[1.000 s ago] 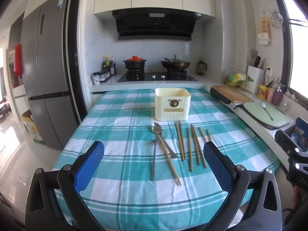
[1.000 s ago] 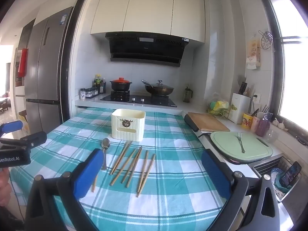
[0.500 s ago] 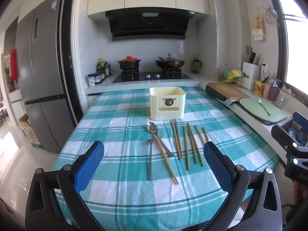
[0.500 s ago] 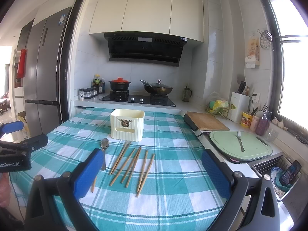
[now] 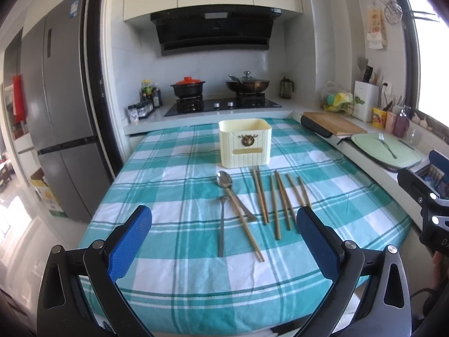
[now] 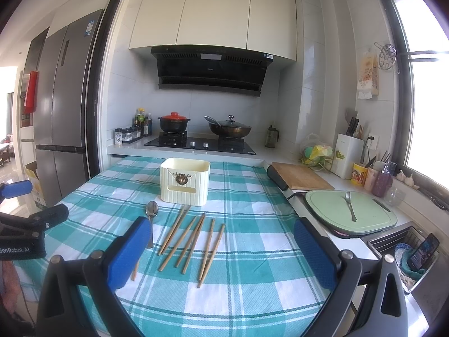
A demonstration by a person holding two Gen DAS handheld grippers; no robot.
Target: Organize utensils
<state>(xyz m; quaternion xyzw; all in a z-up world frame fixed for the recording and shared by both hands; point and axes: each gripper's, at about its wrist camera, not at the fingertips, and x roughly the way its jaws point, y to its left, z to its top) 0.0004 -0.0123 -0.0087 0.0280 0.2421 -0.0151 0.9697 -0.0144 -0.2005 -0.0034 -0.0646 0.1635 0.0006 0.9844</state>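
Holding both sets of jaws wide apart and empty above the near edge of the bench (image 5: 174, 185), I grip nothing. My left gripper (image 5: 224, 241) looks down on two metal spoons (image 5: 224, 181) straight ahead between its blue pads, one lying under a wooden chopstick (image 5: 244, 221); my right gripper (image 6: 221, 250) sees only one spoon bowl, the rest hidden behind its left pad. The other chopsticks (image 6: 193, 238) lie loose in a fan ahead of my right jaws, toward the right pad of my left ones. Beyond them all stands the cream utensil holder (image 5: 245, 143), its opening showing nothing inside from either view. Only the right view shows a fork (image 6: 350, 205) on the green cutting board (image 6: 331, 210) clearly.
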